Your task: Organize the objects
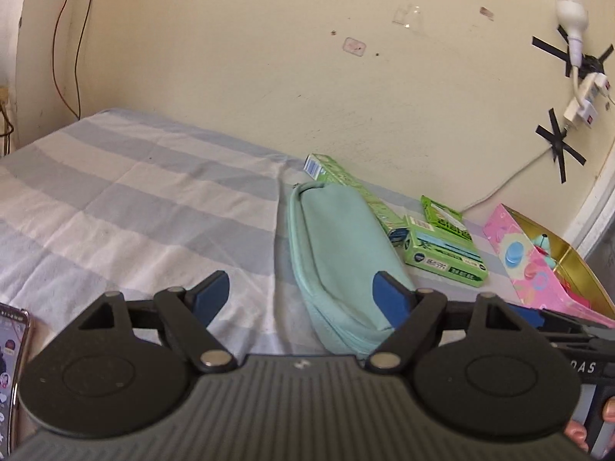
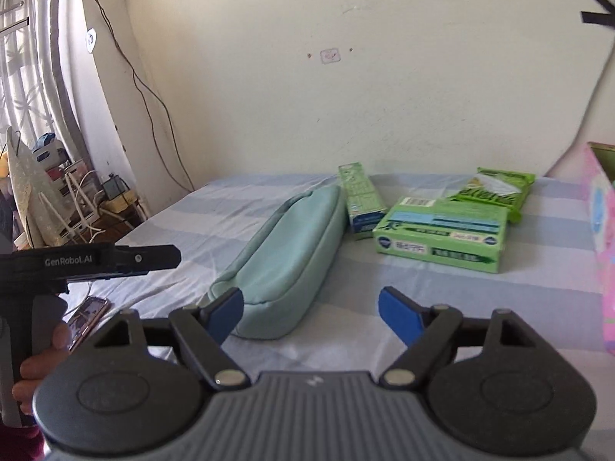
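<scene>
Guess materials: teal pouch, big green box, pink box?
Teal pouch: soft matte fabric, seams and piping show, sags. Big green box: printed cardboard, slightly glossy, crisp edges. Pink box: printed card outside, shiny gold lining, probably foil.

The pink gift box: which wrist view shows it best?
The left wrist view: the pink gift box shows its patterned side and open gold interior with items inside. The right wrist view catches only a cropped strip of the box at the frame's right edge.

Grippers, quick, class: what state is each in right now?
Left gripper: open, holding nothing.
Right gripper: open, holding nothing.
</scene>
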The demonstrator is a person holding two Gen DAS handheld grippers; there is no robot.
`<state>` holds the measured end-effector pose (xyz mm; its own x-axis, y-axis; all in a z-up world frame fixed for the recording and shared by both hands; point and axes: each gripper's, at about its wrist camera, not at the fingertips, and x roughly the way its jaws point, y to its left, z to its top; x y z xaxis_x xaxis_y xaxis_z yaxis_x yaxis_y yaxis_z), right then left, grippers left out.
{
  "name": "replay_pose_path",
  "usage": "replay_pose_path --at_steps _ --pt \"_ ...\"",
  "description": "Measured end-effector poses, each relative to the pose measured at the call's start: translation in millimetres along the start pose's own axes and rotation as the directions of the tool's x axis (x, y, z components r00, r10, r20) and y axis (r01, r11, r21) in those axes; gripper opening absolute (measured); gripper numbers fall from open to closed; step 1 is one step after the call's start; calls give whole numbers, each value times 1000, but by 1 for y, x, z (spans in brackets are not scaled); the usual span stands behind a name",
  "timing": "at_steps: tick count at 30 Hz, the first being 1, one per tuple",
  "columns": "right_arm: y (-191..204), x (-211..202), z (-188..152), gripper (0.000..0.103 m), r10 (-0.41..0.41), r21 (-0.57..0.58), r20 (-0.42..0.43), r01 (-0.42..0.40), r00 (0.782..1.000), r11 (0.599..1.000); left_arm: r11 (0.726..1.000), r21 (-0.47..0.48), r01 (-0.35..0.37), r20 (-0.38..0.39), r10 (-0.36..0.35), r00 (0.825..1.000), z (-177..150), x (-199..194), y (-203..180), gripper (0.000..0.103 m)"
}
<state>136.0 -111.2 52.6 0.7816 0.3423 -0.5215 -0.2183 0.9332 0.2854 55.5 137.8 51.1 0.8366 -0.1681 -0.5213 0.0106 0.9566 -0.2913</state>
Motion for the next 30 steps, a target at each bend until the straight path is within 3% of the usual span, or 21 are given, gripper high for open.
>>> replay_pose_path --at_steps 5,7,8,9,10,11,12,16,20,23,24,25,27,28,30 --pt "0 47 13 76 58 71 -83 -52 995 996 998 -48 26 -75 -29 997 -3 31 6 78" --pt "-3 69 14 65 69 99 -139 -56 988 994 998 -61 25 -125 -32 992 -9 43 6 69" --pt "-5 77 12 52 88 124 -160 -68 983 990 996 -78 39 -140 -49 989 -13 46 6 65" --pt "-8 81 11 46 120 156 -171 -93 978 983 996 -75 42 -126 -51 991 -15 45 4 57" --pt "-10 79 10 42 121 165 -165 -93 979 982 997 -61 51 -131 -58 990 -16 45 0 52" --pt "-10 76 10 38 121 153 -164 -96 979 984 995 -57 84 -138 -91 986 -16 45 -4 38" --pt "-11 71 10 36 125 134 -164 -104 978 986 990 -67 124 -164 -134 977 -18 45 -9 34" --pt "-17 38 4 35 88 45 -163 -82 983 996 985 24 172 -196 -164 967 -33 34 -47 35" --pt "-44 -16 -10 35 42 -32 -171 -48 984 998 944 109 313 -272 -274 922 -57 22 -99 41" --pt "-71 -68 -22 36 -53 -86 -139 41 989 995 849 203 489 -365 -397 842 -73 13 -144 47" --pt "-80 -86 -25 37 -116 -89 -102 107 988 990 820 237 521 -379 -416 827 -75 8 -156 48" --pt "-89 -103 -27 38 -172 -78 -68 167 983 983 795 279 538 -378 -424 823 -75 2 -166 48" --pt "-108 -140 -34 43 -249 -26 3 249 969 968 767 350 538 -334 -434 837 -66 -9 -175 48" --pt "-115 -156 -38 44 -266 1 33 266 964 964 772 379 510 -287 -426 858 -57 -12 -175 49" --pt "-123 -176 -48 56 -281 48 68 278 957 959 808 404 429 -197 -381 903 -36 -9 -171 58"
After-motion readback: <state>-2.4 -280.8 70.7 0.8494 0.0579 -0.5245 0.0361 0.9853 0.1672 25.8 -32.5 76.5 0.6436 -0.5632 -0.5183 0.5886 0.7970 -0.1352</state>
